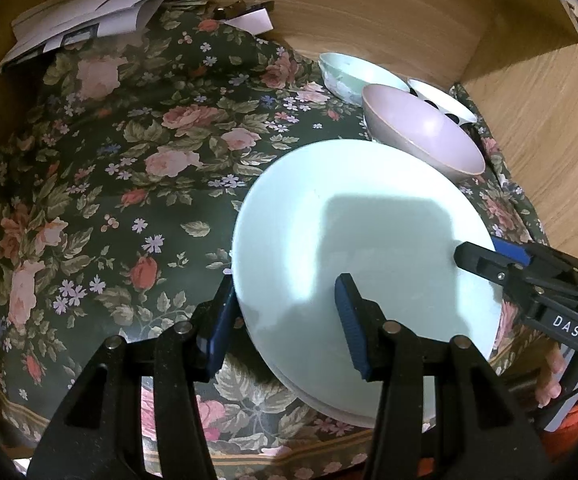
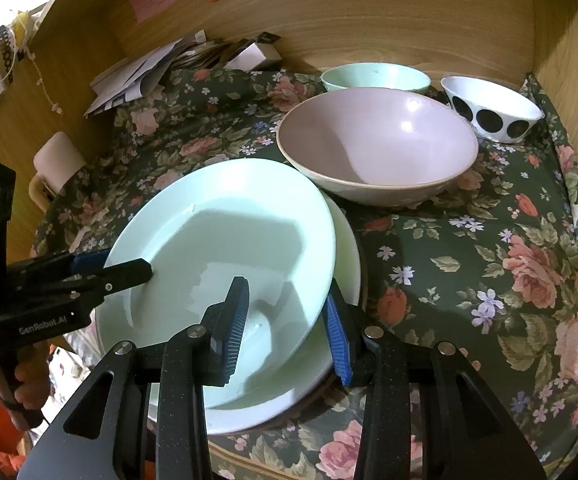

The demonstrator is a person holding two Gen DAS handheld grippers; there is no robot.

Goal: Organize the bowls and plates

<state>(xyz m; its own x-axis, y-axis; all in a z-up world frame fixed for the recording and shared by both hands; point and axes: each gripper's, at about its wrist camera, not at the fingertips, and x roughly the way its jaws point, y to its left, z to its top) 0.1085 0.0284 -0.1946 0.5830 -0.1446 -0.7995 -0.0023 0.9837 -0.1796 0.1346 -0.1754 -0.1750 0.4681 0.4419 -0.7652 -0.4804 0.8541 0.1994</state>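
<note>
A table (image 2: 469, 280) covered by a dark green cloth printed with pink roses is shown, enclosed at the back and the side by light wooden panels (image 2: 369, 24). Near the front edge, a wide pale mint-green ceramic plate (image 2: 225, 240) is seen tilted, resting on a cream-white plate (image 2: 349, 256) of which only a crescent of rim shows beyond it. Just behind the plates a large shallow pink bowl with a beige outer wall (image 2: 377, 148) is placed, its rim close to the mint plate. Farther back, a smaller mint-green bowl (image 2: 375, 76) and a white bowl marked with large black dots (image 2: 489, 110) are set near the rear panel, the dotted one toward the right corner. A loose heap of white papers and envelopes (image 2: 141, 76) is seen in the rear left corner, and a white cup with a handle (image 2: 55, 164) stands at the left edge of the cloth.

The right tool (image 2: 287, 320) is closed on the mint plate's near right rim, one blue pad inside the dish and one outside. The left tool (image 1: 285, 320) is closed on the opposite rim in the same manner. Each tool is held by a hand (image 2: 29, 384) with an orange sleeve.
</note>
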